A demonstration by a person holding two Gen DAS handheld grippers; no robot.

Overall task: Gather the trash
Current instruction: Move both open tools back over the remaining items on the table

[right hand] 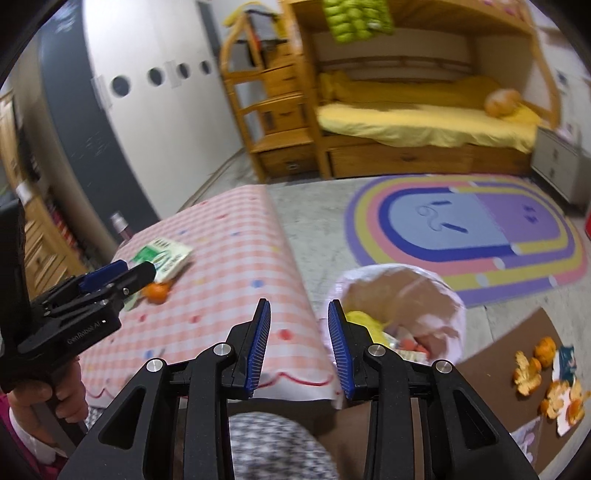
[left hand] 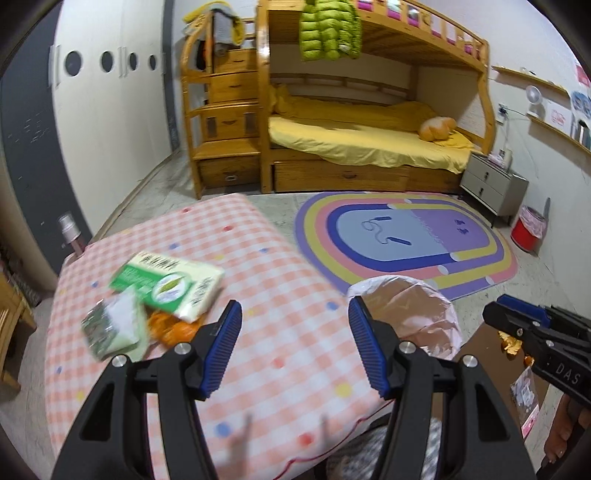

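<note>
pink-lined round trash bin (right hand: 399, 314) stands just right of the pink checked worktop (left hand: 258, 258). crinkly green-and-white wrapper (left hand: 166, 284) lies left of the bin: light, slippery, best pinched at an edge. left gripper (left hand: 295, 343) and right gripper (right hand: 298, 343) gape, empty.

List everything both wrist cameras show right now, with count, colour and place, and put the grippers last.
Checked cloth surface: one, pink and white, foreground.
Green-and-white packet: one, on the cloth's left part.
Clear wrapper: one, whitish, beside the packet.
Orange fruit or peel: count unclear, by the packet.
Lined trash bin: one, pale pink liner, on the floor right of the cloth, scraps inside.
Orange peels: several, on a brown board, far right.
Rainbow rug: one, on the floor.
Wooden bunk bed: one, yellow bedding, back wall.
Green puffer jacket: one, hanging from the top bunk.
Red bin: one, by the grey nightstand.
Left gripper: open, empty.
Right gripper: open, empty.
</note>
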